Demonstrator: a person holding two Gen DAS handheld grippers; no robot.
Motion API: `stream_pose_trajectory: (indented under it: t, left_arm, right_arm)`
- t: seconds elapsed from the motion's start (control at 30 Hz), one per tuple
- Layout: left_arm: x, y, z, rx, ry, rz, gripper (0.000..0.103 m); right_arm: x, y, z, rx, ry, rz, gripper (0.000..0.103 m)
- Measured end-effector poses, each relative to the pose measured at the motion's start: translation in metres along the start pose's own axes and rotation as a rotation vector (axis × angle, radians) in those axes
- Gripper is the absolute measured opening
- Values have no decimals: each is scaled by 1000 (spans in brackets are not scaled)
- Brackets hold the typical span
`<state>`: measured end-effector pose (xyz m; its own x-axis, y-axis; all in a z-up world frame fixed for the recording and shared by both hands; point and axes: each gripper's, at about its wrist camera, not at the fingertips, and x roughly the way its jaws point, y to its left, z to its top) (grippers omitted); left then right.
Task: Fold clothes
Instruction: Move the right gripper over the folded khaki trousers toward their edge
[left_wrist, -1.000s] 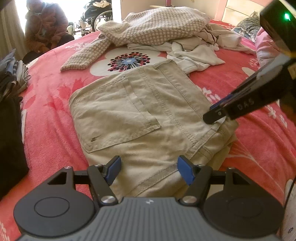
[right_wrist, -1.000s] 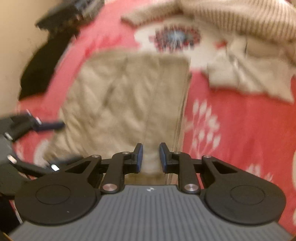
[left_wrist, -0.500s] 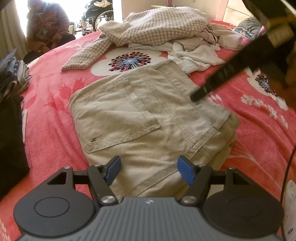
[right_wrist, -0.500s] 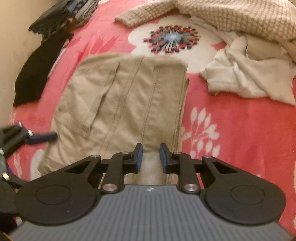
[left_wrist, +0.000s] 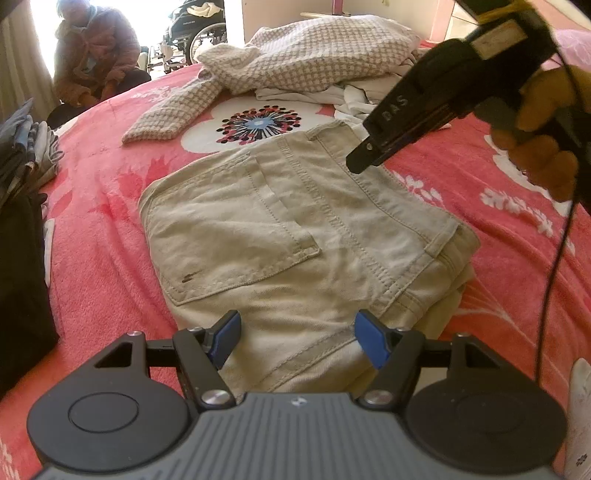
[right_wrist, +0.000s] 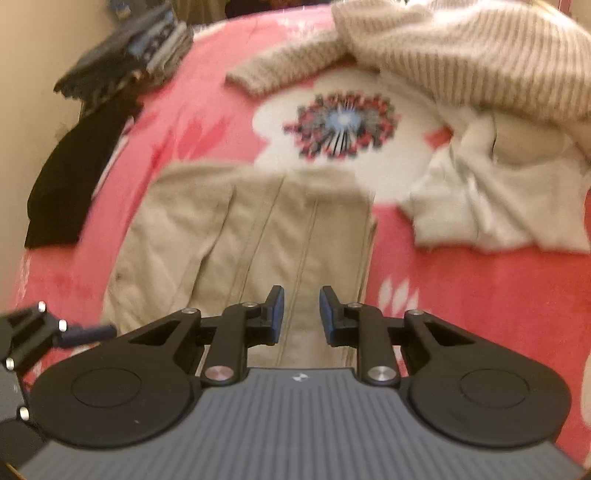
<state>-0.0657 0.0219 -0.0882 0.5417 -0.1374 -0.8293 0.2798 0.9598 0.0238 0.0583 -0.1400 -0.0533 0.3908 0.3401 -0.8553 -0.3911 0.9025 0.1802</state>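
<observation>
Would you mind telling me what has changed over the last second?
The right hand-held gripper has lifted off the near right edge of the folded beige trousers and travelled toward their far end, its fingers parting slightly; it holds nothing. The left hand-held gripper stayed open in place, and the trousers did not move.

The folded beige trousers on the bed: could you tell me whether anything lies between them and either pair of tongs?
Nothing visible does. The left tongs hang open right over the near edge of the beige trousers, and the right tongs are open above the same cloth. The checked sweater and white garment lie beyond.
</observation>
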Motion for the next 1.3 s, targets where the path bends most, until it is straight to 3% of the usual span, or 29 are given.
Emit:
stream_pose_trajectory:
  t: [0.17,0.43,0.63,0.87,1.1,1.3]
  left_arm:
    - [-2,1,3,-4,-1,0,70]
    - [-24,22,20,-95,-24,0,69]
    - [-29,22,42,-70,-64,77,69]
    - [-1,11,56,15,-43,132,69]
    - [30,6,52,3,81,125,69]
    - [38,6,50,-30,112,114,71]
  right_arm:
    - [21,-17,-2,54,1,4,20]
    - [-3,-32,-2,127,-41,27,21]
    - [-23,-48,-4,187,-77,51,21]
    - [-34,-30,2,72,-123,107,21]
    - [-8,-5,13,-49,-129,166,21]
    - [32,2,22,-104,-83,114,20]
